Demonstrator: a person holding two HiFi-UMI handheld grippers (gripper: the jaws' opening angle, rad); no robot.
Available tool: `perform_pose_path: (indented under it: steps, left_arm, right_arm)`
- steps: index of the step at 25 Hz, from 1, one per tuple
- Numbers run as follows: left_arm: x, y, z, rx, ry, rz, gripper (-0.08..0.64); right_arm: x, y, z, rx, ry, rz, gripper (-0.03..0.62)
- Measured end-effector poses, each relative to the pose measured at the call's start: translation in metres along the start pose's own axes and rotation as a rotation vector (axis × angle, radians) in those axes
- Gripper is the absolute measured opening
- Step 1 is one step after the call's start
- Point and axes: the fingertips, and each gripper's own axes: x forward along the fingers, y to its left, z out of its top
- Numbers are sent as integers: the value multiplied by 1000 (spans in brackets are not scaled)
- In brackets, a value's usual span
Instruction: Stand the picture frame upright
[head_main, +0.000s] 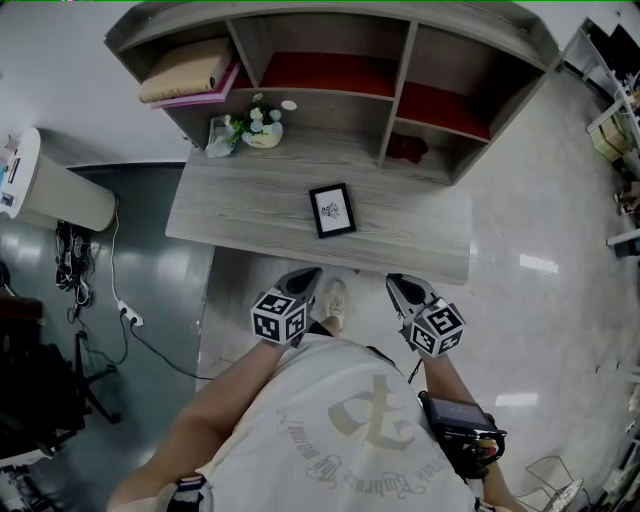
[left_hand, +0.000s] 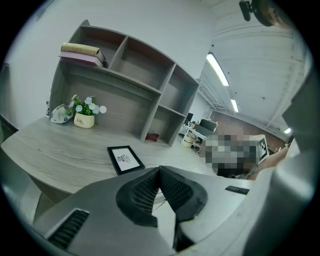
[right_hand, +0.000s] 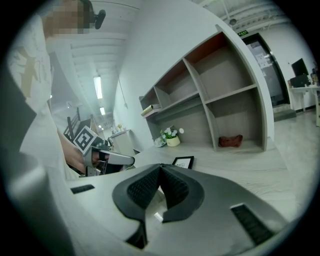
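Note:
A black picture frame with a white print lies flat, face up, near the middle of the grey wooden desk. It also shows in the left gripper view as the picture frame and in the right gripper view as the picture frame. My left gripper is shut and empty, off the desk's front edge, left of the frame. My right gripper is shut and empty too, off the front edge to the frame's right. Neither touches the frame.
A shelf unit stands along the back of the desk. Under its left part sit a small flower pot and a crumpled wrapper. A dark red object lies in a lower cubby. Books rest on the top left shelf.

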Motion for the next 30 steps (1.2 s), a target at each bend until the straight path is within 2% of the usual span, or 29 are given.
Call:
perform_pose_path:
  steps: [15,22,30]
  left_arm:
    - [52,41,51,-12,6,3,8]
    - [69,77,76,-23,4,26,8]
    - [87,108,89,-44,17,28,8]
  right_arm:
    - [49,-61,33,-6,55,-47,5]
    - [91,-79,46,-19,91,-30,5]
    - [133,-101,59,-45,133,-39,5]
